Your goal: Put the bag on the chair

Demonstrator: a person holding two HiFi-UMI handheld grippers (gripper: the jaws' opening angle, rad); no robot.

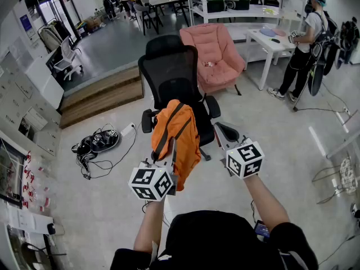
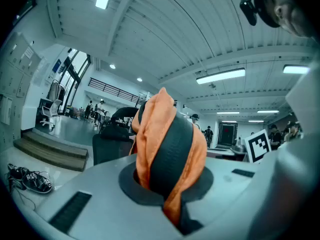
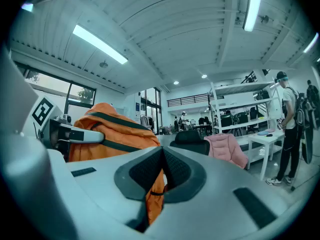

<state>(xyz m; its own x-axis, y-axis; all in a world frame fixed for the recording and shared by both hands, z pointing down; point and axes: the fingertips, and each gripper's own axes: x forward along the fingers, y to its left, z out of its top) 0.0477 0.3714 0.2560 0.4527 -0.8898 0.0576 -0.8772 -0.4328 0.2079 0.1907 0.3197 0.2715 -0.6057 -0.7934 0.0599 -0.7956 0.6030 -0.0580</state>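
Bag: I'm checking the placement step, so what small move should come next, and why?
Probably carry the bag forward and lower it onto the black chair. The left gripper is shut on the bag, which hangs in the air just in front of the chair, not yet resting on it.

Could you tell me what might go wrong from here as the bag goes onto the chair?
The left gripper pinches just a fold of the bag, whose bulk hangs free; it could slip out. The right gripper seems shut on only a thin strap. The bag hides the seat of the chair in the head view, so it may land off-centre.
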